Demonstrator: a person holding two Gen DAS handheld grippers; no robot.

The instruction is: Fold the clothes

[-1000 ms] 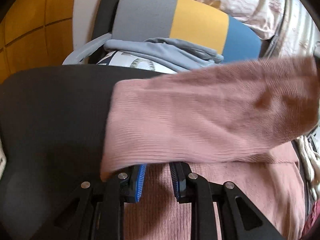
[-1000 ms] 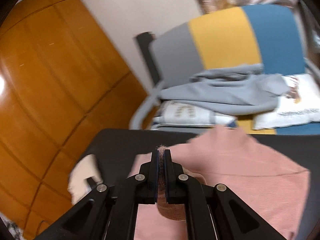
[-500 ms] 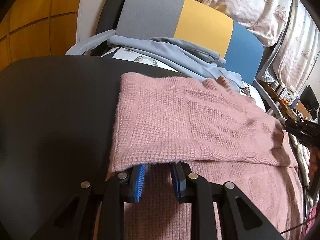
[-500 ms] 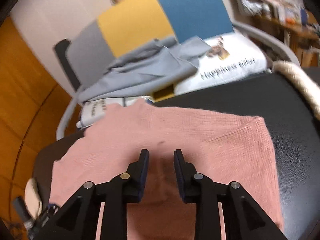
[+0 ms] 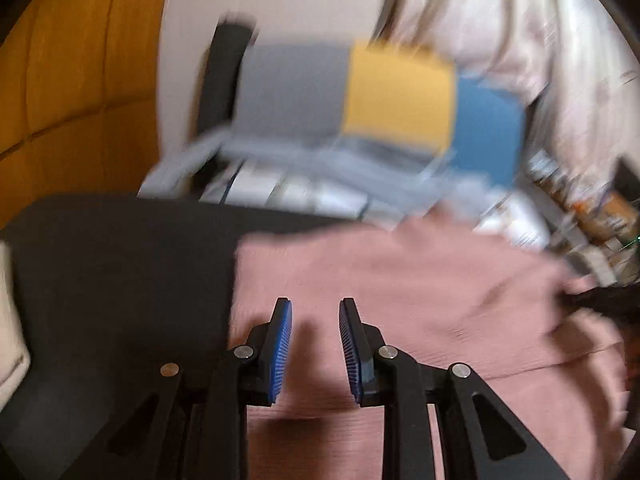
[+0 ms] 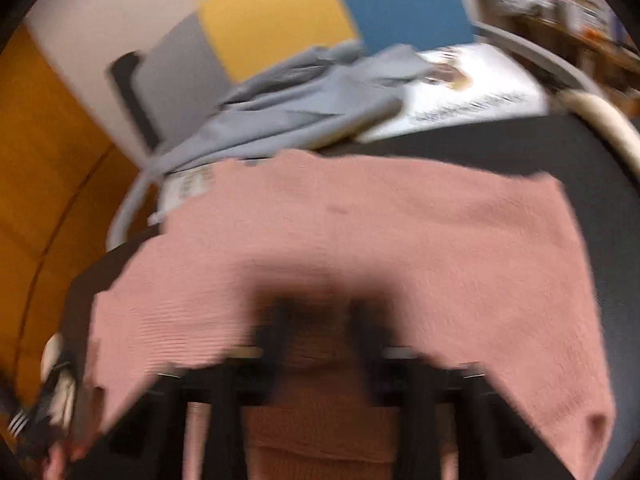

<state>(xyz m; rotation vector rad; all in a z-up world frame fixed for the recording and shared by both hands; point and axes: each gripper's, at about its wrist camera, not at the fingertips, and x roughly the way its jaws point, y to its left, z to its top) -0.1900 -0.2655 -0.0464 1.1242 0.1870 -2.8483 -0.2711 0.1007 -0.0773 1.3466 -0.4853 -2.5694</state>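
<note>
left tongs [image 5: 315, 336]: parted, nothing between the blue pads, over the pink sweater [image 5: 420, 292] | right tongs [image 6: 320, 320]: badly blurred, shut, at the sweater's near edge | sweater: spread flat on the black surface [image 5: 120, 264] under both tongs | beyond: grey garment [image 6: 304, 100] on a grey-yellow-blue chair [image 6: 276, 16]

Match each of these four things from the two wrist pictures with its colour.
Things:
1. sweater on the dark surface
2. pads of the left gripper
3. middle panel of the chair back
4. loose garment draped on the chair seat

Colours:
a. yellow
b. pale grey-blue
c. pink
d. bright blue

Pairs: 1-c, 2-d, 3-a, 4-b
</note>
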